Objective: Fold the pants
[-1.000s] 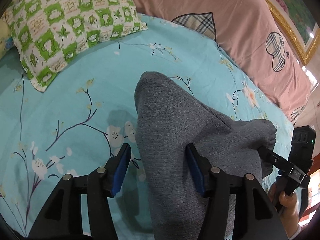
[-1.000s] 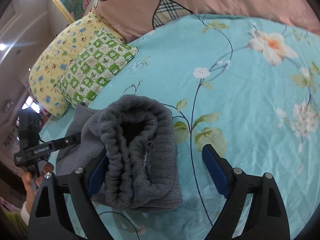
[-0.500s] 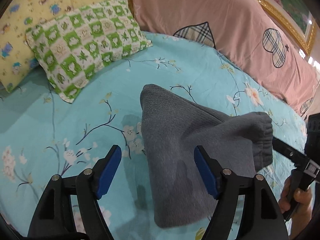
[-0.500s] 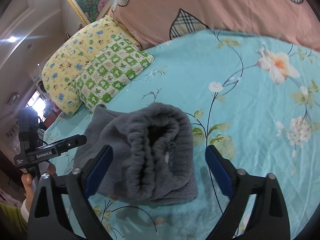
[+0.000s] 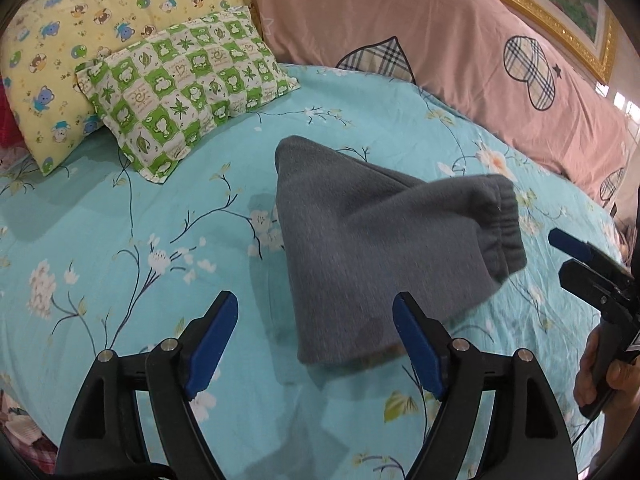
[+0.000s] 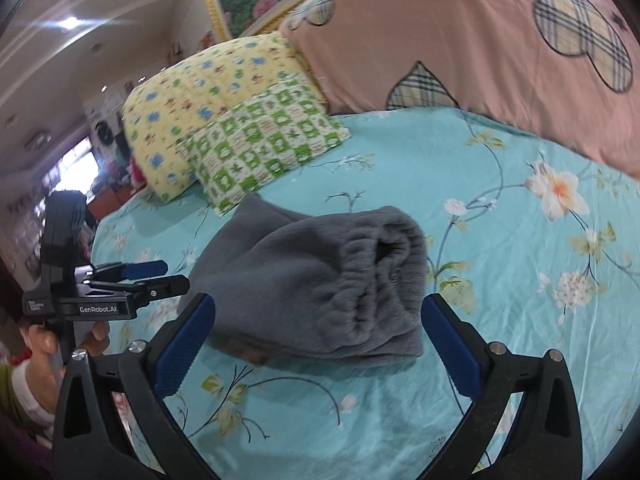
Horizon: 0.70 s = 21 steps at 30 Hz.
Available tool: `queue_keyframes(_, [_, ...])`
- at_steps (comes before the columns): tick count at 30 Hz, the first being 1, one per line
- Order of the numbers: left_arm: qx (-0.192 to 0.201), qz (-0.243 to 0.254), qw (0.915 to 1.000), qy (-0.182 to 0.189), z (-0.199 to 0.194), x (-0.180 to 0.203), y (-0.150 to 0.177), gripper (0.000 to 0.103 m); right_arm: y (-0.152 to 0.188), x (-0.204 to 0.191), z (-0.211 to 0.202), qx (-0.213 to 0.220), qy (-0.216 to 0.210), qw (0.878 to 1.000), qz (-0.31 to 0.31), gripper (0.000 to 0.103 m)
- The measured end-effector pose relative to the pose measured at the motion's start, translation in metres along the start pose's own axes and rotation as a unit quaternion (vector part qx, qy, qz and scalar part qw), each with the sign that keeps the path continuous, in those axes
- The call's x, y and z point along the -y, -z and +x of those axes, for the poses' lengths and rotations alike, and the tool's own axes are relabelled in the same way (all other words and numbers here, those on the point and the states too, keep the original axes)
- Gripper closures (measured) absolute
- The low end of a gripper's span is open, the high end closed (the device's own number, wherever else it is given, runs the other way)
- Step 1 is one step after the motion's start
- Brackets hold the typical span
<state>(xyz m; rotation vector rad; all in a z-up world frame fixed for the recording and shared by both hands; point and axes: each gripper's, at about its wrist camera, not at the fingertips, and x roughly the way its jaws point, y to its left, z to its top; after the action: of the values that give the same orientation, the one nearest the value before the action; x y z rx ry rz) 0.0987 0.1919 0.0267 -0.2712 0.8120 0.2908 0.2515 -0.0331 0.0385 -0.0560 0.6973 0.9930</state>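
The grey fleece pants [image 5: 360,248] lie folded in a compact bundle on the turquoise floral bed sheet [image 5: 120,240]. Their elastic waistband [image 6: 372,276] faces the right wrist camera. My left gripper [image 5: 316,308] hovers just short of the bundle's near edge. Its jaws are opening, and the blue pads [image 5: 212,332] touch no cloth. My right gripper [image 6: 318,304] hangs before the waistband end with its jaws also opening, and nothing is pressed between them. Each gripper shows in the other's view: the left gripper [image 6: 148,276] at the left edge, the right gripper [image 5: 576,256] at the right edge.
A green checked pillow [image 5: 188,84] and a yellow pillow [image 5: 80,32] lie at the far left of the bed. A pink quilt [image 5: 440,40] runs along the back, below a gilt picture frame [image 5: 560,8]. A person's hand [image 6: 44,344] grips the left handle.
Both grippers drew back and up from the pants while their jaws widened. The folded pants stay lying on the sheet, free of both.
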Motion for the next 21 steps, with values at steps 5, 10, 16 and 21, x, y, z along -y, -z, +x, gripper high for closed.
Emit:
queue_keyframes(5, [0.001, 0.009, 0.9997, -0.022, -0.005, 0.006, 0.011, 0.022, 0.004, -0.010, 0.002, -0.015, 0.012, 0.999, -0.041, 0.001])
queue_keyframes(10, [-0.008, 0.013, 0.9991, -0.039, -0.001, 0.008, 0.017, 0.022, 0.009, -0.017, 0.004, -0.028, 0.018, 0.997, -0.063, 0.000])
queue_keyframes(16, [-0.008, 0.030, 0.9982, -0.052, 0.000, 0.016, 0.018, 0.021, 0.010, -0.024, 0.011, -0.044, 0.027, 0.995, -0.082, 0.000])
queue_keyframes(21, [-0.006, 0.044, 0.9972, -0.059, 0.000, 0.021, 0.020, 0.020, 0.012, -0.027, 0.019, -0.054, 0.032, 0.994, -0.087, 0.000])
